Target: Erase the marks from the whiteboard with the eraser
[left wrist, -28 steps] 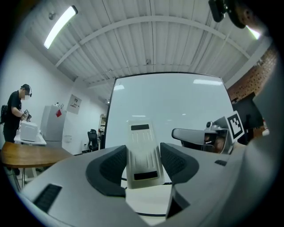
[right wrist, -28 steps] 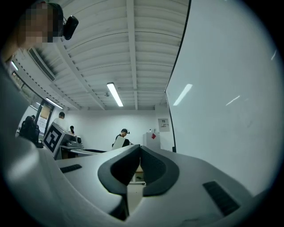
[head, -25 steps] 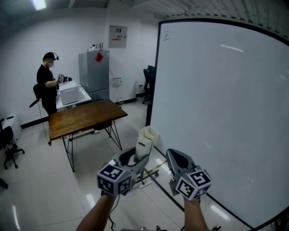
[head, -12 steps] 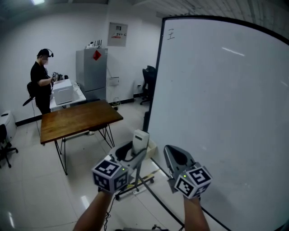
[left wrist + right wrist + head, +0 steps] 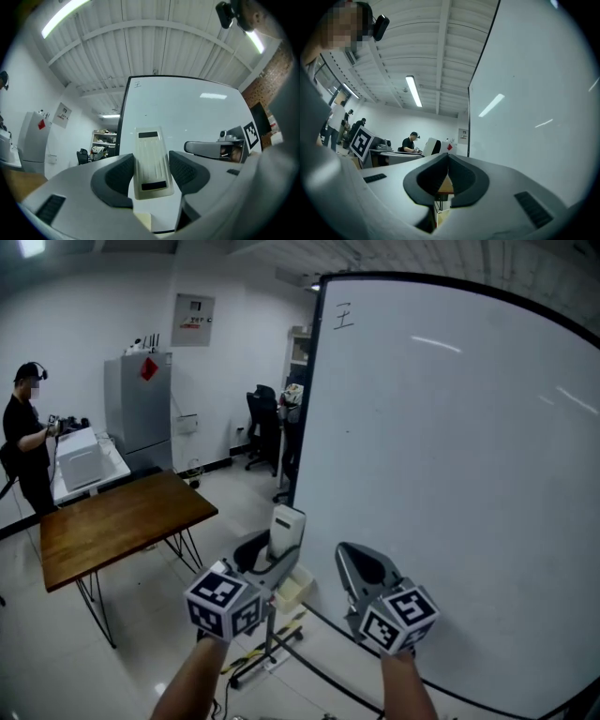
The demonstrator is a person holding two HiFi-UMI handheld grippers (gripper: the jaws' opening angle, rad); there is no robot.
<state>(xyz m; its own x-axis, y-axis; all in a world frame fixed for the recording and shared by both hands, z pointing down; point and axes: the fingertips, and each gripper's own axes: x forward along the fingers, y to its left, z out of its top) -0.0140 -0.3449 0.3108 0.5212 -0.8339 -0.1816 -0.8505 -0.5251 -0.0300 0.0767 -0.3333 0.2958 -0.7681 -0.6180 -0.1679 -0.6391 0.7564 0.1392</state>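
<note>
Out at nine o'clock the wooden table (image 5: 112,519) and the person (image 5: 25,442) beside it have slid further left than a second ago: the wearer has turned toward the whiteboard (image 5: 450,474). The left gripper (image 5: 278,565) clamps the eraser (image 5: 286,531) upright, short of the board. At its three o'clock the right gripper (image 5: 361,568) is pinched together, empty. The one mark (image 5: 343,316) sits high at one o'clock, so I'd judge a reach up comes next

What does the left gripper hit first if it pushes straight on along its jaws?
Probably the whiteboard: the left gripper is shut on the eraser, which points at bare board, below the written mark near its top-left corner. Gap unclear; nothing shows between.
</note>
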